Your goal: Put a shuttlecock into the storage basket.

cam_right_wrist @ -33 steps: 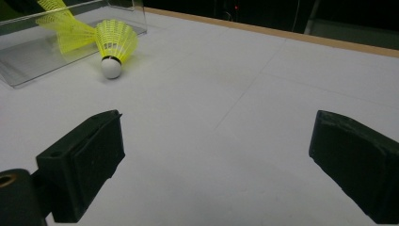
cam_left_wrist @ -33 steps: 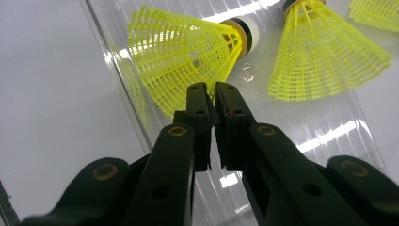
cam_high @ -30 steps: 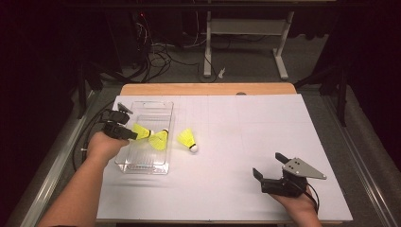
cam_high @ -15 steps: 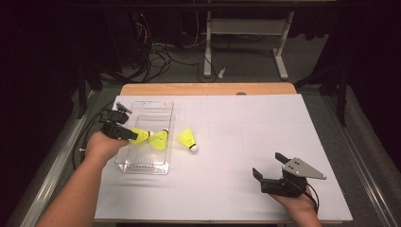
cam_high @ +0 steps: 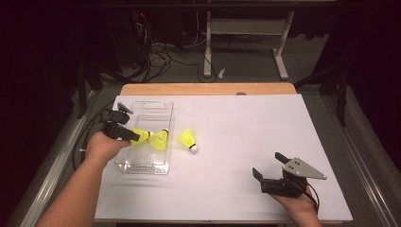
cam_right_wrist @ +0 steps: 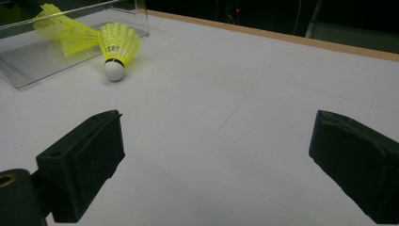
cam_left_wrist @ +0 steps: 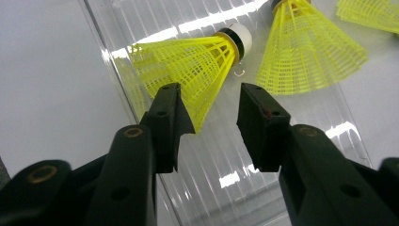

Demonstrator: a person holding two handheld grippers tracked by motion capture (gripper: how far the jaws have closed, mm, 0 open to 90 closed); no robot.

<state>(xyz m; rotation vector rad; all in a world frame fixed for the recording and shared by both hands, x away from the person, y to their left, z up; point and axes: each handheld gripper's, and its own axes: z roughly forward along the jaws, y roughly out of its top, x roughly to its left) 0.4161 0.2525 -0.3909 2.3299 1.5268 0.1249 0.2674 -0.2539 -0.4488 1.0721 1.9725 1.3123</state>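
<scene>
The left gripper (cam_left_wrist: 209, 110) has its jaws a moderate way apart over the clear plastic tray (cam_left_wrist: 282, 155); between them lies air and the ribbed tray floor; the left jaw's tip overlaps the skirt of a yellow shuttlecock (cam_left_wrist: 188, 66), though whether it touches the mesh I cannot tell; the right jaw stands clear of it. That shuttlecock lies on its side in the tray, white cork tip toward 1 o'clock in the left gripper view, open skirt toward 7 o'clock; its mesh looks whole and bright. A second shuttlecock (cam_left_wrist: 308, 52) lies just beside it at 2 o'clock, skirt fanned toward the camera.

In the high view the left gripper (cam_high: 124, 132) sits at 9 o'clock on the table, above the tray (cam_high: 150, 109), with the two shuttlecocks in the tray just past its jaw tips; a third shuttlecock (cam_high: 188, 140) rests on the white table (cam_high: 265, 123) just outside the tray's right wall, cork toward 5 o'clock.

The right gripper (cam_high: 267, 166) rests at 5 o'clock, well apart from the tray; its jaws are spread wide and hold nothing; only bare table lies between them in the right gripper view (cam_right_wrist: 214, 160).
</scene>
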